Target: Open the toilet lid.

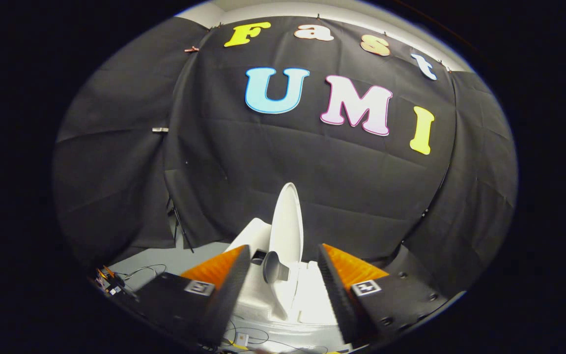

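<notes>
Lid point(287, 221) first: it stands upright, edge-on to me, just ahead of my tongs point(283, 275) and in line with the gap between them. Behind it I see the white tank point(256, 235), and under the tips the white toilet body point(307, 300). My tongs are spread wide and hold nothing; neither finger touches the lid. A small grey round knob point(272, 267) sits at the lid's lower part, between my fingers.

By my reckoning the job is nearly or fully done — the lid looks raised all the way, though I cannot tell whether it rests against the tank or only balances near it. That is the risk. If it is not leaning back past its balance point, any brush from a finger as I pull away could tip it forward and it would drop shut. A sideways nudge from the left finger point(229, 290), which lies close beside the hinge area, could do the same. Cables on the floor point(150, 270) beyond that finger are another snag — I would back off straight.
</notes>
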A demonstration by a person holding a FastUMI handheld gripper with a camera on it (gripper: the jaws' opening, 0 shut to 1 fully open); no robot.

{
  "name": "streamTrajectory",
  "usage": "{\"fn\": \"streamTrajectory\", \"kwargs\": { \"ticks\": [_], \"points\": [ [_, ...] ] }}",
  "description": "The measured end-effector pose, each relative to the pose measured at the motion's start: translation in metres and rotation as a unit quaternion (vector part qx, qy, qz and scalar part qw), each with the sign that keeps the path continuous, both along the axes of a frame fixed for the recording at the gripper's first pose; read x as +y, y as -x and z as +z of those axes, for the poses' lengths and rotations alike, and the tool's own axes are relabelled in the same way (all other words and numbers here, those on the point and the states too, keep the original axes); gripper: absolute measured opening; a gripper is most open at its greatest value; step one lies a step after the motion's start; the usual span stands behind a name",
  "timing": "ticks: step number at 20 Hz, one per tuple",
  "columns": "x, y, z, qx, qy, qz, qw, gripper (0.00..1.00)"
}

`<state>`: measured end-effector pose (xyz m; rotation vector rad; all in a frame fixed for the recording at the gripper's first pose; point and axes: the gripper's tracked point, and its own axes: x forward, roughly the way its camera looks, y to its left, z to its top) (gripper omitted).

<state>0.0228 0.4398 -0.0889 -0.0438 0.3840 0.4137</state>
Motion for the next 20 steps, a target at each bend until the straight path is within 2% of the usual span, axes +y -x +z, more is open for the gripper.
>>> {"fn": "streamTrajectory", "kwargs": {
  "ticks": [1,7,12,20],
  "points": [
    [-0.006,0.007,0.007,0.002,-0.010,0.000,1.000,1.00],
    [-0.056,0.038,0.088,-0.038,-0.066,-0.007,0.997,0.99],
    [-0.127,0.052,0.141,-0.095,-0.074,-0.030,0.992,0.99],
    [-0.222,0.086,0.195,-0.141,-0.090,-0.058,0.984,0.99]
  ]
}}
